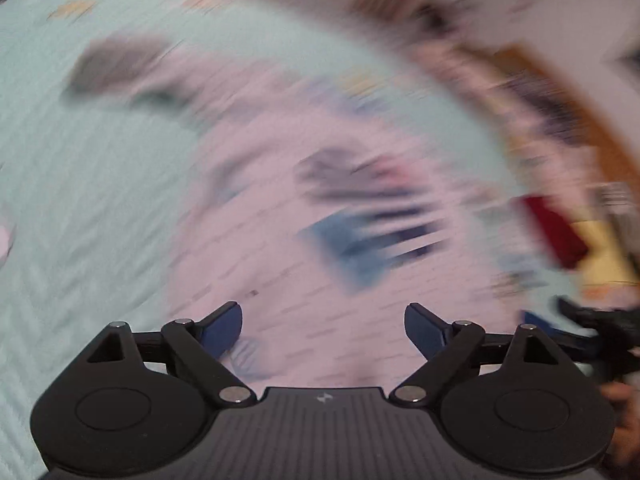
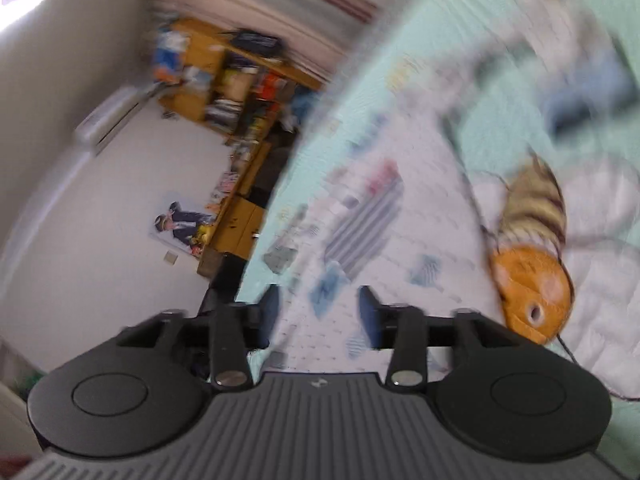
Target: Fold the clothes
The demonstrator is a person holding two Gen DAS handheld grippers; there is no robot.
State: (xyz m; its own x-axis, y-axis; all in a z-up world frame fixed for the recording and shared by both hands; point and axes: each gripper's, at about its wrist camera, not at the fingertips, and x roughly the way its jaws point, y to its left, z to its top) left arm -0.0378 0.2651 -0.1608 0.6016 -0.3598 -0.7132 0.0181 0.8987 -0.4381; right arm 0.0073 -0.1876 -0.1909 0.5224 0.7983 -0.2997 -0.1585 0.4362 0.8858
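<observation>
A pale pink garment (image 1: 280, 208) with small prints and a blue striped patch (image 1: 372, 240) lies spread on the mint-green bedspread (image 1: 80, 208). The picture is blurred. My left gripper (image 1: 324, 332) hangs over the garment's near part, open wide, with nothing between its blue pads. In the right wrist view the same garment (image 2: 360, 216) runs along the bed's edge. My right gripper (image 2: 320, 314) stands over its near end, partly open; the cloth shows beyond the gap and the pads press on nothing. A black gripper part and a hand (image 1: 624, 404) show at the left view's right edge.
A bee-shaped plush toy (image 2: 532, 264) lies on a white quilt (image 2: 600, 248) to the right of the garment. Past the bed's edge stand wooden shelves (image 2: 240, 92) full of things and a white wall. A dark red object (image 1: 556, 232) sits near the bed's far side.
</observation>
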